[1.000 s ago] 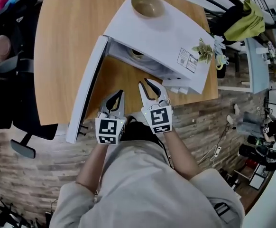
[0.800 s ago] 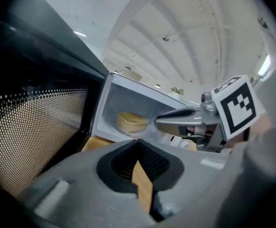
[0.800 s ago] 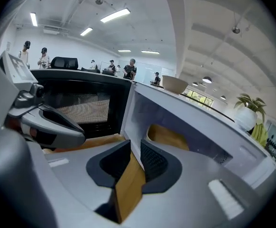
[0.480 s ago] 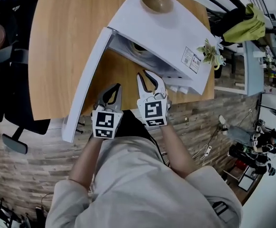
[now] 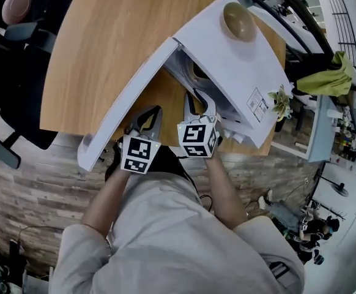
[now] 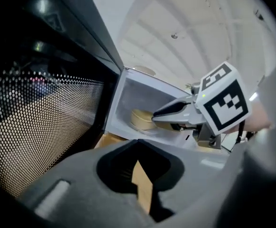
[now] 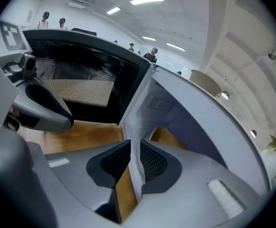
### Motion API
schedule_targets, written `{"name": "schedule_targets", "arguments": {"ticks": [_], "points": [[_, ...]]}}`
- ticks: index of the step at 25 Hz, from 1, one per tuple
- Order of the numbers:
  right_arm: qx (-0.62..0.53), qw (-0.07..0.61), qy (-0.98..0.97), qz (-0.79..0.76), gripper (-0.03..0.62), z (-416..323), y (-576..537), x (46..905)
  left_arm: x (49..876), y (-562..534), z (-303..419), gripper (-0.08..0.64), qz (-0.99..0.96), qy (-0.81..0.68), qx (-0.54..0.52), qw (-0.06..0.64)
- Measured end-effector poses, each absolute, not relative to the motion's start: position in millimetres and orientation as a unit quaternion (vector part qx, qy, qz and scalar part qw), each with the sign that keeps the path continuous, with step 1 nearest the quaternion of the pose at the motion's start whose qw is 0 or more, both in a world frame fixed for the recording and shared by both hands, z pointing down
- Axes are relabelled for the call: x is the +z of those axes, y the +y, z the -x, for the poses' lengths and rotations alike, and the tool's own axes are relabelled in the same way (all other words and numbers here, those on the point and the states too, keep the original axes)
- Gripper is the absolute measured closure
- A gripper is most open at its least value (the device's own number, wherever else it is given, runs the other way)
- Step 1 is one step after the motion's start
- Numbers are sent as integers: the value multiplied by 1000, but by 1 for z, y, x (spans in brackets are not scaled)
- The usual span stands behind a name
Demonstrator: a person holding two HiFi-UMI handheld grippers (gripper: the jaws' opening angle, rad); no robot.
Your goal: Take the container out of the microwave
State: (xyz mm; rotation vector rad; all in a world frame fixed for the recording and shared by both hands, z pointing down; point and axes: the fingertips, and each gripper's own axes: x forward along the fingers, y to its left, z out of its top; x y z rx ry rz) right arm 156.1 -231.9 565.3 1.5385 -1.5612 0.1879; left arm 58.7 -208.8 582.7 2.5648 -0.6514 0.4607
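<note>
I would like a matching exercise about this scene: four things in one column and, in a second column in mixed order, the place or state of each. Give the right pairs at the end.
Column 1
A. bowl
B. container
C. microwave door
D. right gripper

Column 2
1. swung open
2. at the opening of the microwave, jaws apart
3. on top of the microwave
4. inside the microwave

Pairs: A-3; B-4; C-1; D-2
</note>
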Motion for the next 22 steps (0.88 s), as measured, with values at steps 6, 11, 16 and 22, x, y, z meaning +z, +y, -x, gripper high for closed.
{"name": "schedule_targets", "arguments": {"ticks": [6, 11, 16, 22], "points": [[57, 484, -636, -599, 508, -161, -240, 575, 590, -214, -60, 557, -922, -252, 170, 238], [20, 514, -640, -571, 506, -163, -246, 582, 595, -216, -60, 557, -916, -267, 170, 247], [11, 522, -635, -569, 505, -172, -254, 584, 597, -221, -60, 557, -911, -279, 171, 249], [4, 531, -633, -562, 505, -180, -261, 588, 601, -225, -64, 557, -907, -289, 175, 250]]}}
